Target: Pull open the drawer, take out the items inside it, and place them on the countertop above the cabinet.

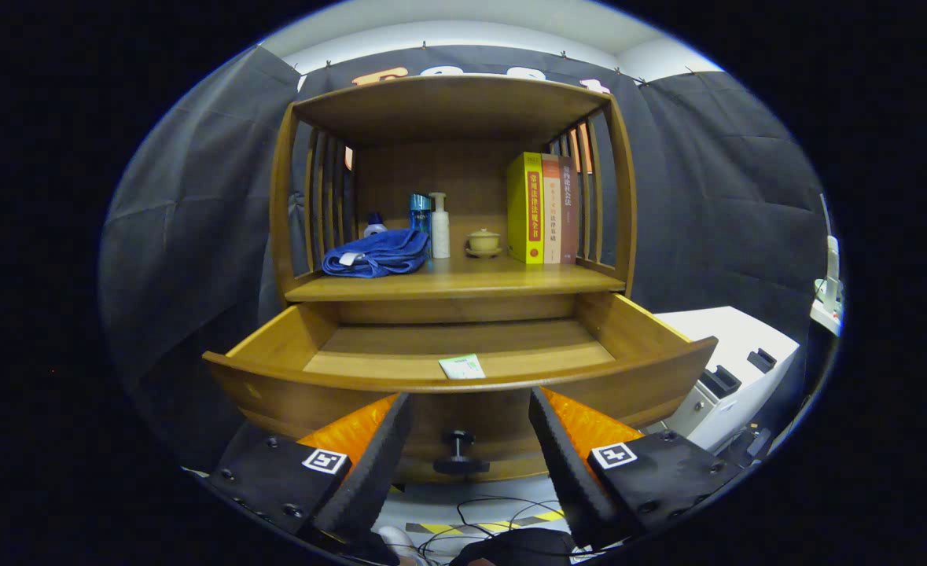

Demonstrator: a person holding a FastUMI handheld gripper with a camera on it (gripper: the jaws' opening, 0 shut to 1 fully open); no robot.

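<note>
One card (pixel 461 366) in open drawer (pixel 290 338)

Tool (pixel 469 424) fingers spread apart, flanking the knob (pixel 458 454) without touching it. Drawer (pixel 463 385) pulled open, a small card (pixel 461 366) inside. Worktop (pixel 455 281) carries cloth (pixel 377 253), bottles (pixel 439 226), books (pixel 542 208).

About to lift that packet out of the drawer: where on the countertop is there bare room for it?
The open gripper sits at the drawer knob. Freest: the countertop front strip, and between lidded cup and blue cloth. Crowded: bottles behind the cloth, books on the other side.
</note>
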